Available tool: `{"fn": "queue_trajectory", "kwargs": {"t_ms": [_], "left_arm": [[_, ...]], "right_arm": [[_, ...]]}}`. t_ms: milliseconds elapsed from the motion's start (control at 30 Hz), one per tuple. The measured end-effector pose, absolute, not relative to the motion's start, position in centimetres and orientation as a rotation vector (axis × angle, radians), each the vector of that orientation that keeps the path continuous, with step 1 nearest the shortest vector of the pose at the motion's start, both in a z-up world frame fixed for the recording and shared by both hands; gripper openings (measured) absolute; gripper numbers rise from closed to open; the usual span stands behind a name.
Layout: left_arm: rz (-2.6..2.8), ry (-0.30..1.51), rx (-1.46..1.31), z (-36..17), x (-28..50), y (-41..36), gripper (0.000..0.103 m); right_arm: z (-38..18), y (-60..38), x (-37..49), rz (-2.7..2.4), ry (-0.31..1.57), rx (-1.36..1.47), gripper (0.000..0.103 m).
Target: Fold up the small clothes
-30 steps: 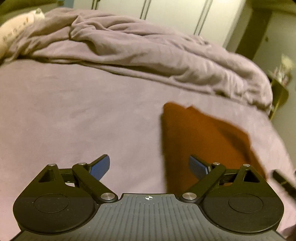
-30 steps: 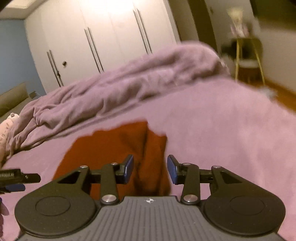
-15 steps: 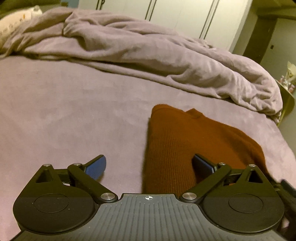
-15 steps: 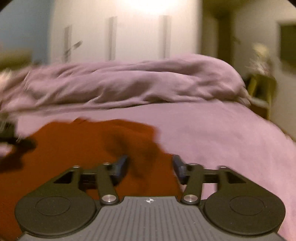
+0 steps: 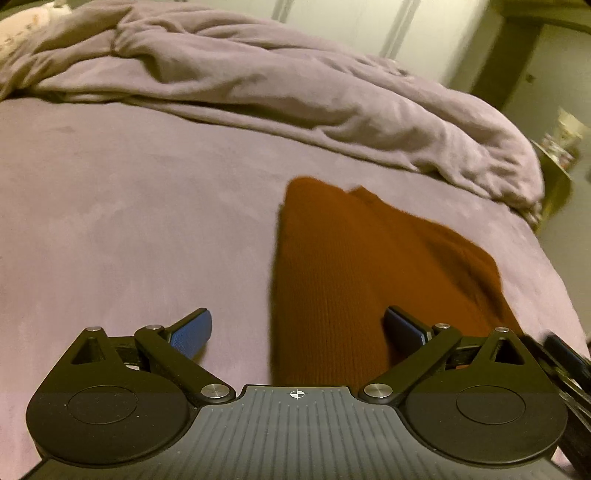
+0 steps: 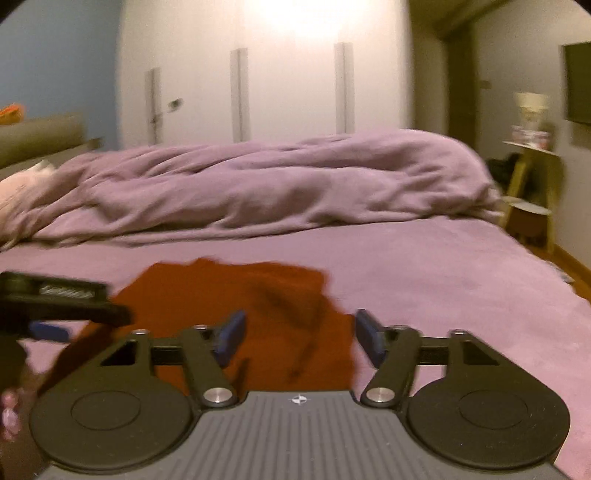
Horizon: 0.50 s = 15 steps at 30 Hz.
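Observation:
A rust-brown knitted garment (image 5: 351, 277) lies folded and flat on the purple bed sheet (image 5: 129, 221). My left gripper (image 5: 297, 319) hovers low over its near left edge, jaws wide open, one pad over the sheet and the other over the cloth. In the right wrist view the garment (image 6: 229, 288) reaches up to my right gripper (image 6: 300, 320). Its jaws are closing, with the garment's right edge in the gap and the pads standing apart from the cloth. The left gripper (image 6: 55, 299) shows as a blurred black shape at the left there.
A crumpled purple duvet (image 6: 277, 184) is heaped across the far side of the bed. White wardrobe doors (image 6: 288, 92) stand behind it. A yellow side table (image 6: 532, 192) with small items stands past the bed's right edge. A pillow (image 5: 22, 29) lies far left.
The left gripper has sunk closer to the garment's near left edge. The right wrist view has rolled level and shifted, so the garment's right edge now lies between its fingers.

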State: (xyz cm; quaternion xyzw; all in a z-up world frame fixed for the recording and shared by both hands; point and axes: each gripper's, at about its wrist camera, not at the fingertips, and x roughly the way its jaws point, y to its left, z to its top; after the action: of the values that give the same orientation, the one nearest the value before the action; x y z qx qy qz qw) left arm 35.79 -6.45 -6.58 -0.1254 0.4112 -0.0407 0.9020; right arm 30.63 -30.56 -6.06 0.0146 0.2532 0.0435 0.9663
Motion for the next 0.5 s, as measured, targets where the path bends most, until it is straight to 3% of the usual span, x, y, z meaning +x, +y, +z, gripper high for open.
{"fn": "queue_trajectory", "kwargs": {"t_ms": [67, 133, 200, 267, 500], "left_arm": [[-0.122, 0.864, -0.259, -6.9, 34.8, -5.8, 0.102], [-0.17, 0.882, -0.272, -7.1, 34.2, -5.1, 0.103], [-0.23, 0.899, -0.28, -7.1, 33.8, -4.2, 0.103], [-0.251, 0.905, -0.271, -6.6, 33.6, -3.5, 0.103], [-0.248, 0.882, -0.193, -4.3, 33.3, -2.4, 0.102]], "right_arm": [[-6.8, -30.1, 30.3, 0.111, 0.554, -0.007, 0.039], [-7.9, -30.9, 30.0, 0.086, 0.598, -0.017, 0.038], [-8.4, -32.2, 29.4, 0.07, 0.599, -0.009, 0.042], [-7.9, -33.0, 28.9, 0.007, 0.593, -0.03, 0.057], [-6.7, -36.3, 29.8, -0.03, 0.671, 0.125, 0.055]]}}
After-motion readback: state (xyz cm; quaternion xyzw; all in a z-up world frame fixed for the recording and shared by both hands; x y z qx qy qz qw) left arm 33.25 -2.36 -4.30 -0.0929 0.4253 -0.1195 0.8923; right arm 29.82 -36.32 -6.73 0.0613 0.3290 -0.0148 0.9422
